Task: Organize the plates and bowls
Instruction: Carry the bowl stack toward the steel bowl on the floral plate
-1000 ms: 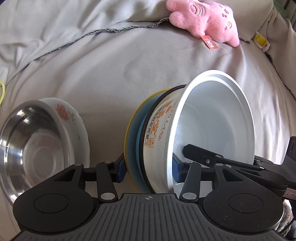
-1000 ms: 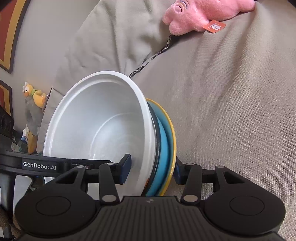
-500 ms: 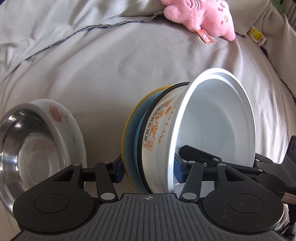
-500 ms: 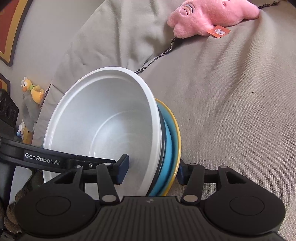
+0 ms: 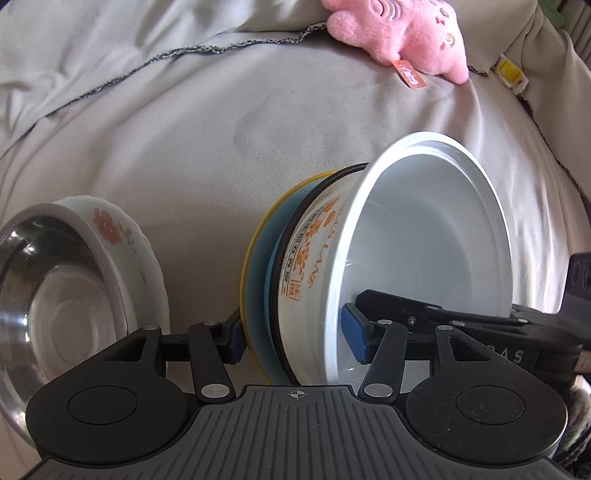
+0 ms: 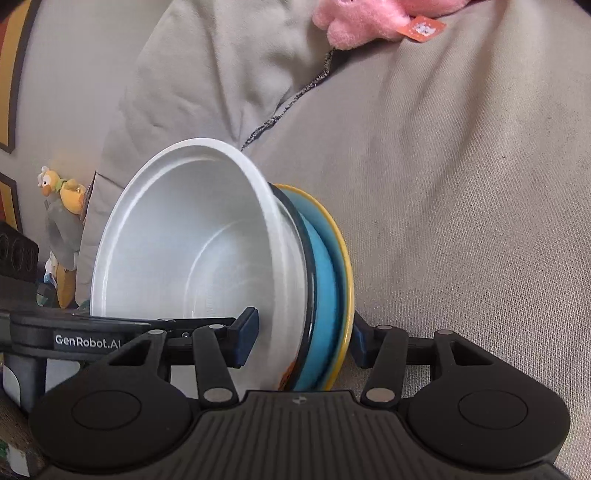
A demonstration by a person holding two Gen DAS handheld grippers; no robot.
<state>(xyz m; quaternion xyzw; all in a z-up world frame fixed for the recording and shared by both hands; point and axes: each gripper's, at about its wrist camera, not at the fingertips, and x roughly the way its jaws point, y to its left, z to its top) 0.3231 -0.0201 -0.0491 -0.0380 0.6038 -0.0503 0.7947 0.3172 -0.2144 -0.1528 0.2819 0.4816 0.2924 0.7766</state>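
Note:
A white bowl with orange print (image 5: 424,240) (image 6: 192,258) stands on edge, nested in a black-rimmed dish, a blue plate (image 6: 325,280) and a yellow plate (image 5: 251,266). My left gripper (image 5: 295,336) straddles this stack. Its jaws are opening: one pad sits at the yellow plate's back, the other stands just off the wall inside the bowl. My right gripper (image 6: 301,338) is shut on the stack, one pad inside the bowl, one behind the yellow plate. The stack's lower edge is hidden by the gripper bodies.
A steel bowl (image 5: 55,295) lies nested in a white floral bowl (image 5: 122,251) at the left on grey sofa fabric (image 5: 221,129). A pink plush toy (image 5: 399,33) lies at the back. A duck toy (image 6: 62,206) stands beyond the sofa's left side.
My left gripper's jaws have spread wider, and its inner pad has come off the bowl's wall. The stack and the right gripper have hardly moved.

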